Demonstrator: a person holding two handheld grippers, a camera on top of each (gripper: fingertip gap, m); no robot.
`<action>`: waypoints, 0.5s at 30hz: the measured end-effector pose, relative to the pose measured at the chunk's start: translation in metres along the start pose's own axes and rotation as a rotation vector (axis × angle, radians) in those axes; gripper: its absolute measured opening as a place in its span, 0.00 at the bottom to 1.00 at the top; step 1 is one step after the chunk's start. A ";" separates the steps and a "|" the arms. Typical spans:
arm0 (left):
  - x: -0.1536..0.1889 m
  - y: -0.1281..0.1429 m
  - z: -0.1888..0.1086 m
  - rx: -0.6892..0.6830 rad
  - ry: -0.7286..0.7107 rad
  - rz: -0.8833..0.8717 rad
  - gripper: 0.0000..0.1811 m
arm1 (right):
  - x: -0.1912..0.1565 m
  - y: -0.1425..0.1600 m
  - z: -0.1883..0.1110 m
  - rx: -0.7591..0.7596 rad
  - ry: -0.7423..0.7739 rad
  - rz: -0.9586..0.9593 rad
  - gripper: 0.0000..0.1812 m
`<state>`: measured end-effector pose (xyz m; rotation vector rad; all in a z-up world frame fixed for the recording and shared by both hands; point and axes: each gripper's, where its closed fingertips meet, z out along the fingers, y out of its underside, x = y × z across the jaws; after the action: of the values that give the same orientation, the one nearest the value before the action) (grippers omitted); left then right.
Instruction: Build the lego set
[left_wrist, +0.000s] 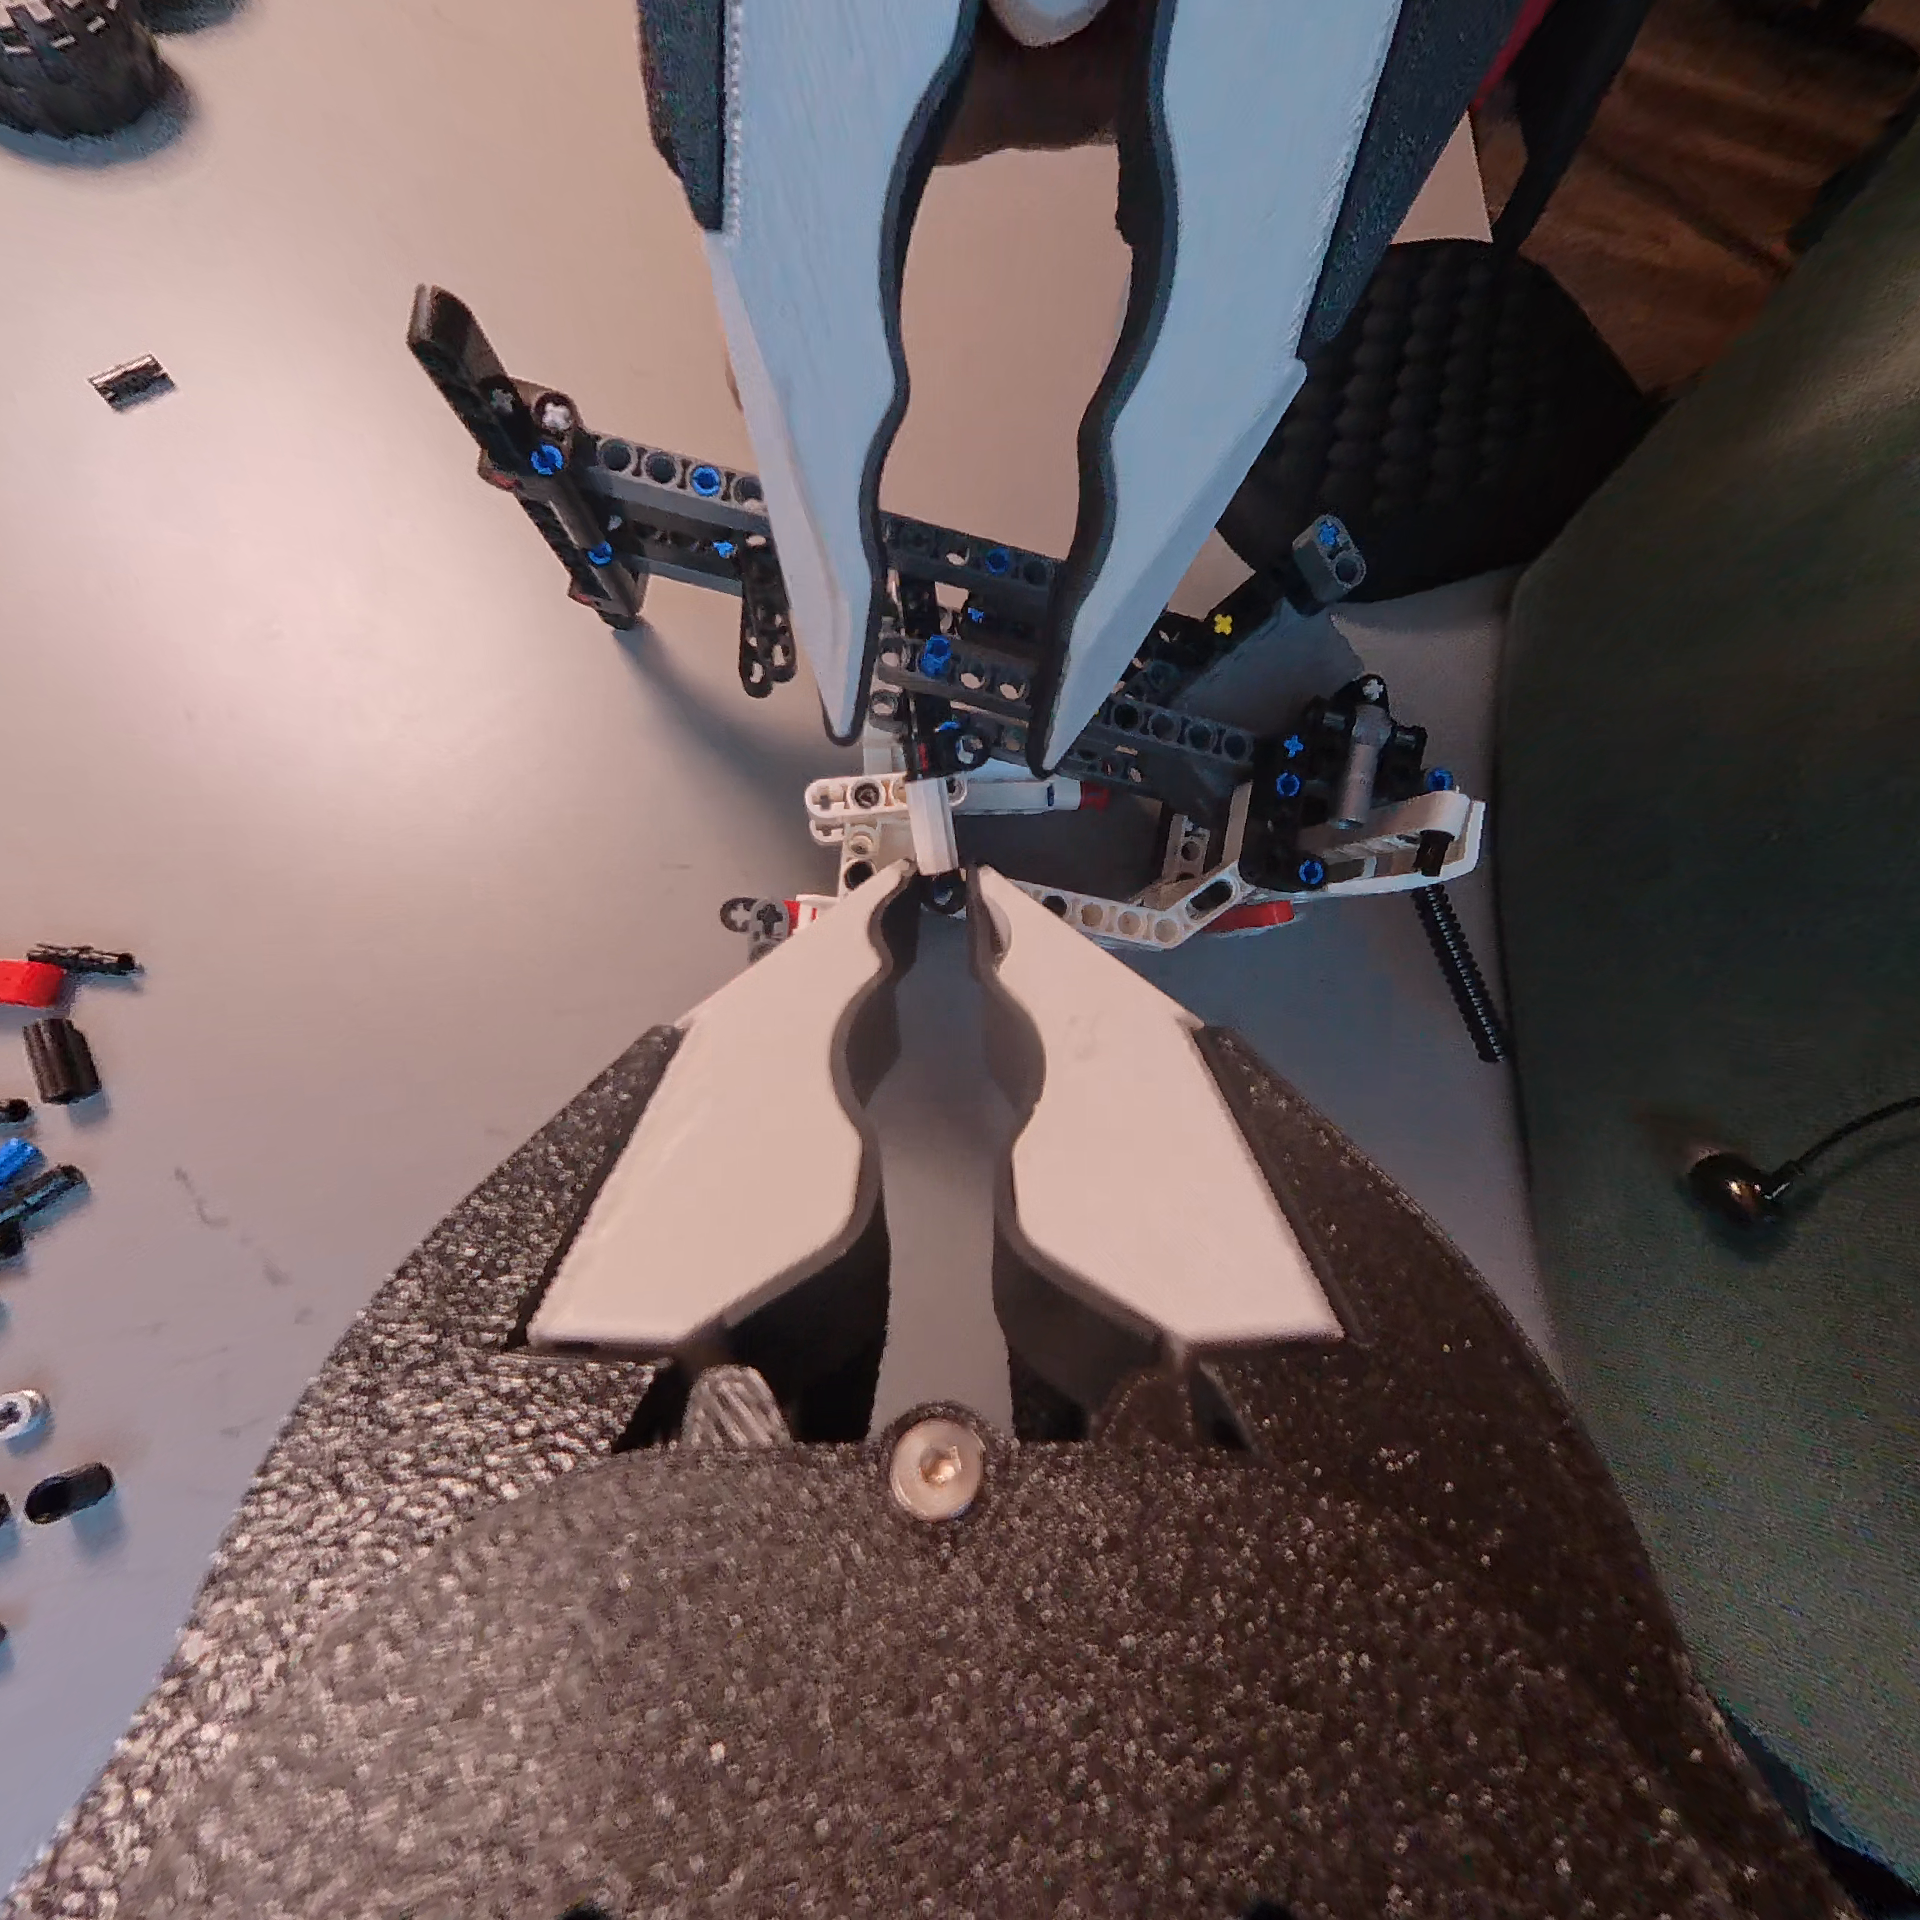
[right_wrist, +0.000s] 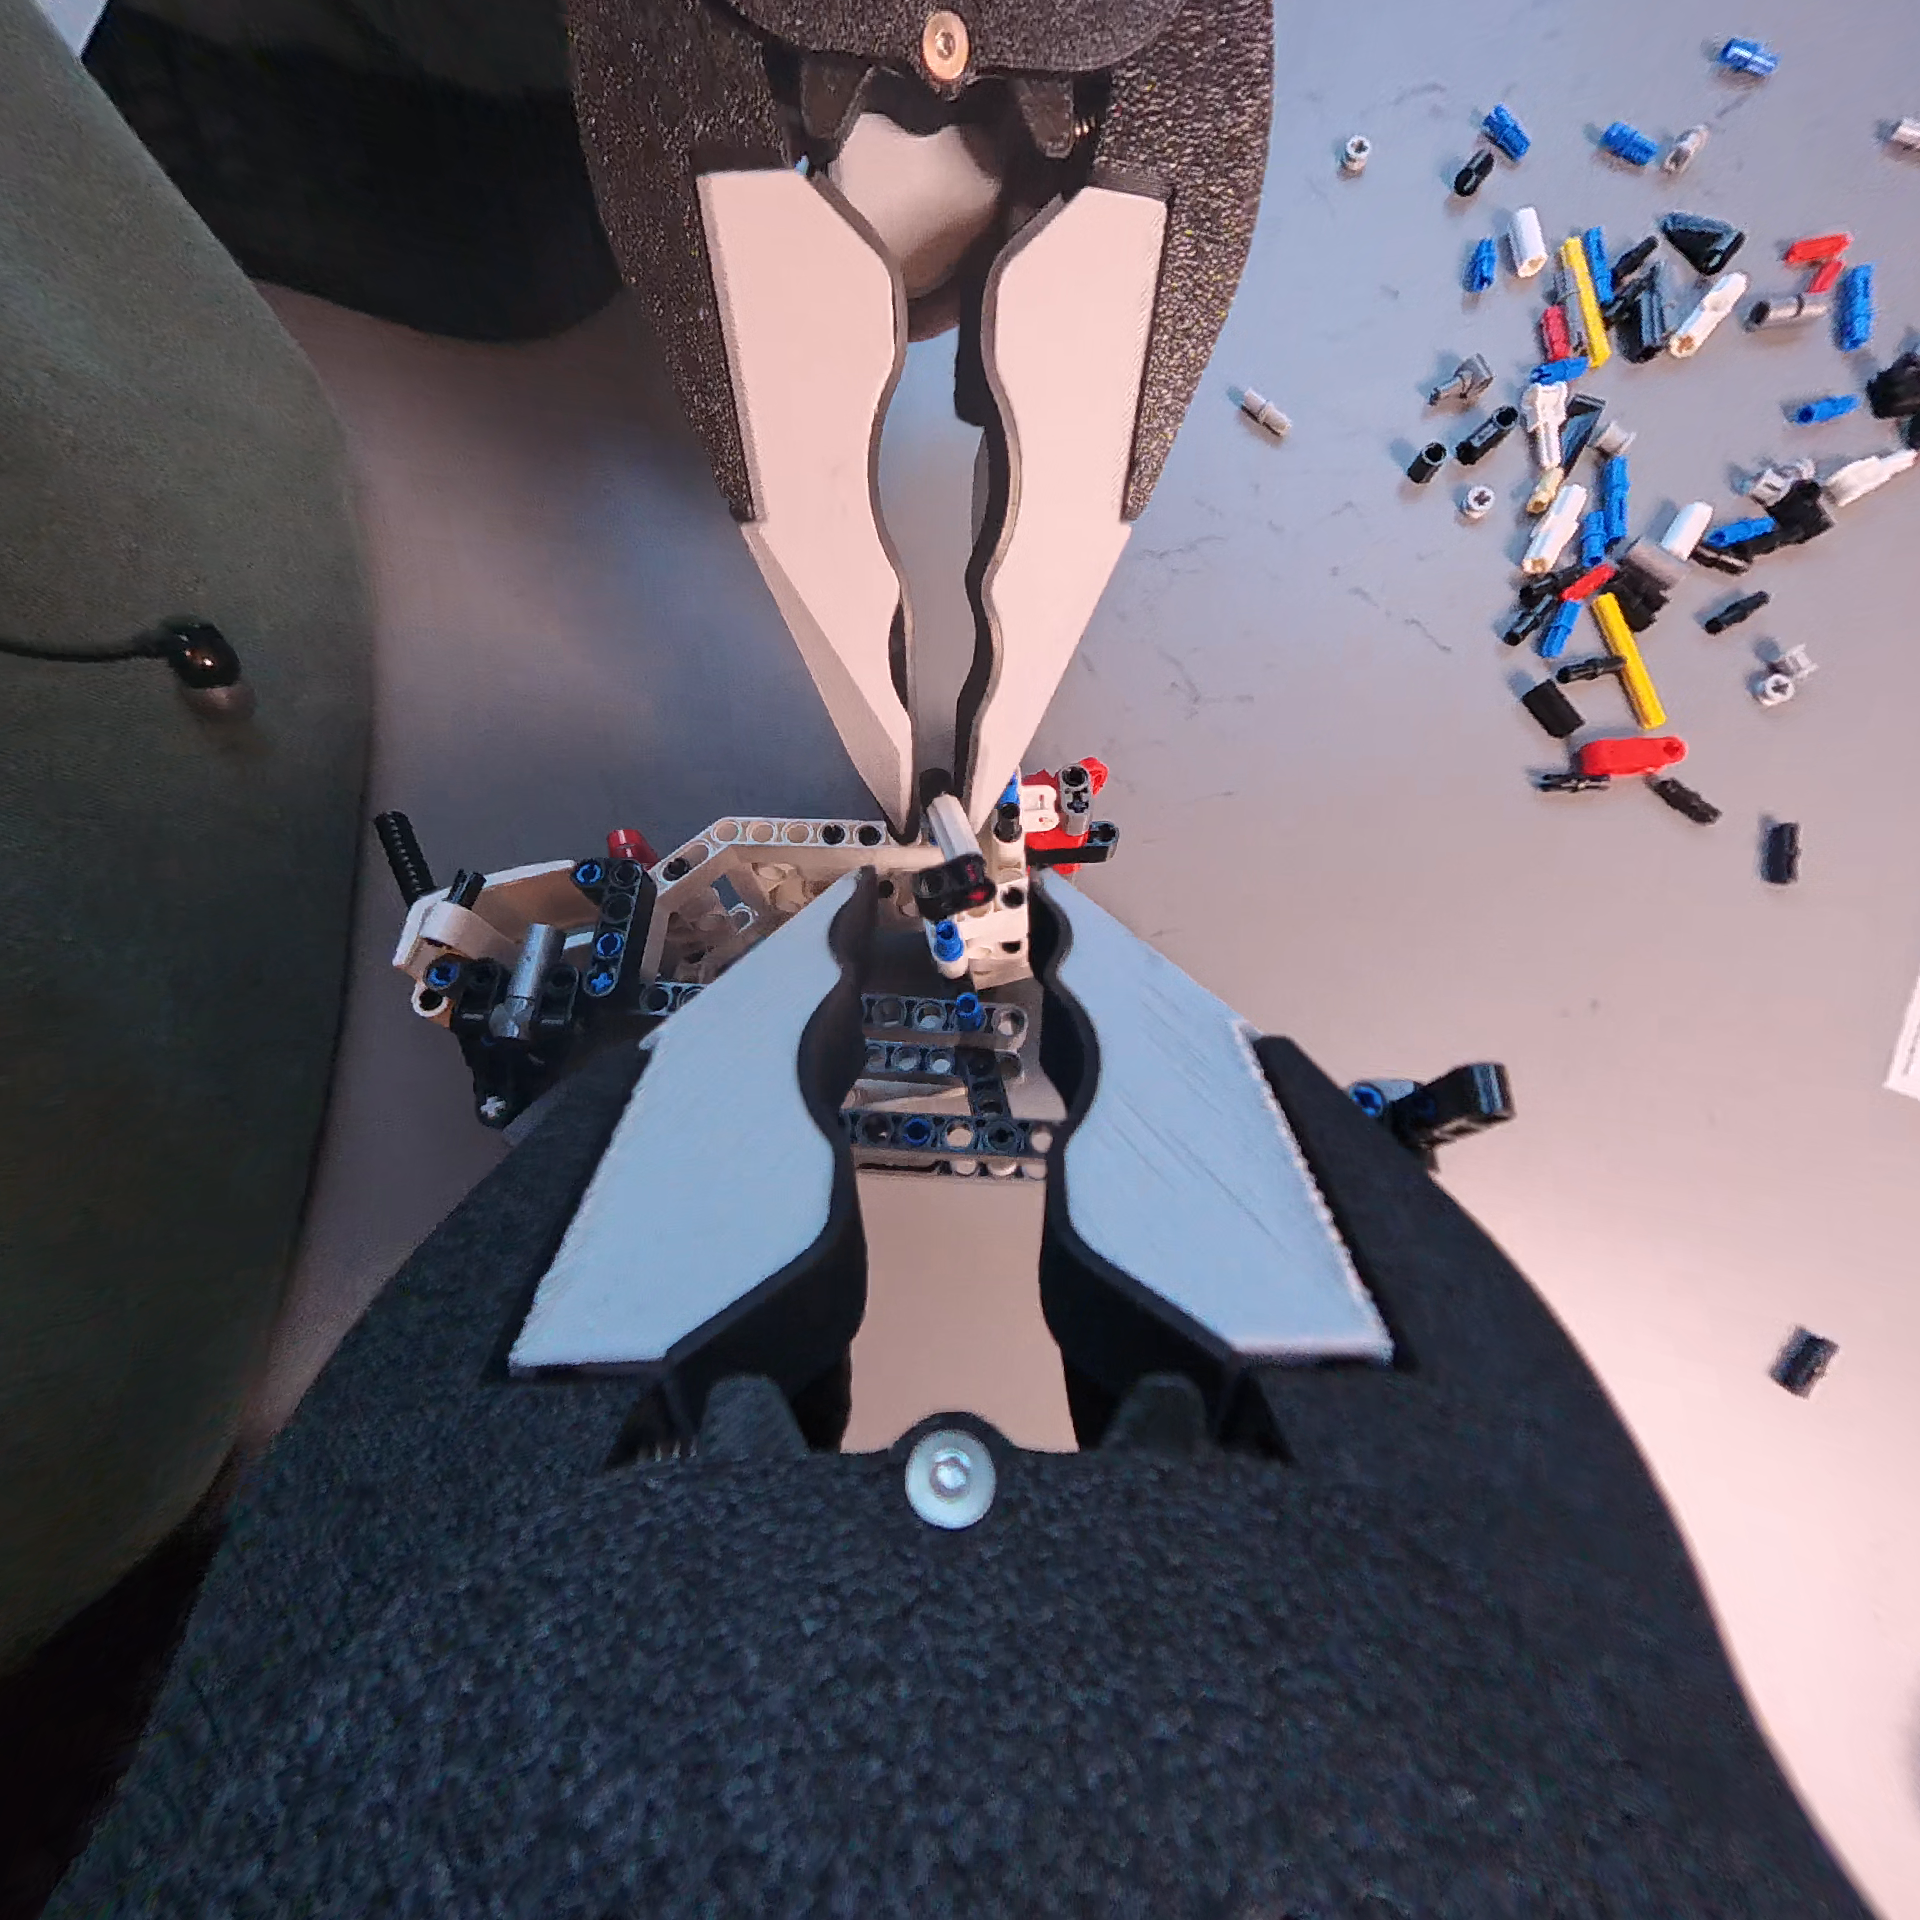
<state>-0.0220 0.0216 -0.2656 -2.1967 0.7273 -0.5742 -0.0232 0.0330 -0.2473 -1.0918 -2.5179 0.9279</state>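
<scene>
We see a pale grey bench carrying a partly built lego assembly of dark grey, black and white beams with blue pins, resting near the bench edge. A loose scatter of small parts, blue, black, white, red and yellow, lies well apart from it. A black knobbly tyre sits just beside the assembly, and a black ridged rod lies at its end. We note a dark green cushioned surface bordering the bench.
</scene>
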 end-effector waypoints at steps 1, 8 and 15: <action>0.000 -0.001 0.000 -0.006 -0.005 0.008 0.04 | 0.000 -0.001 0.001 -0.005 -0.005 -0.012 0.14; -0.002 -0.003 0.001 -0.012 -0.007 0.015 0.04 | -0.001 0.003 0.004 -0.049 -0.020 -0.025 0.08; 0.000 -0.002 -0.004 0.007 0.007 -0.002 0.07 | 0.001 0.004 0.002 -0.073 -0.022 -0.015 0.08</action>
<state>-0.0242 0.0206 -0.2619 -2.1902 0.7255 -0.5846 -0.0222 0.0348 -0.2515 -1.0880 -2.5930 0.8548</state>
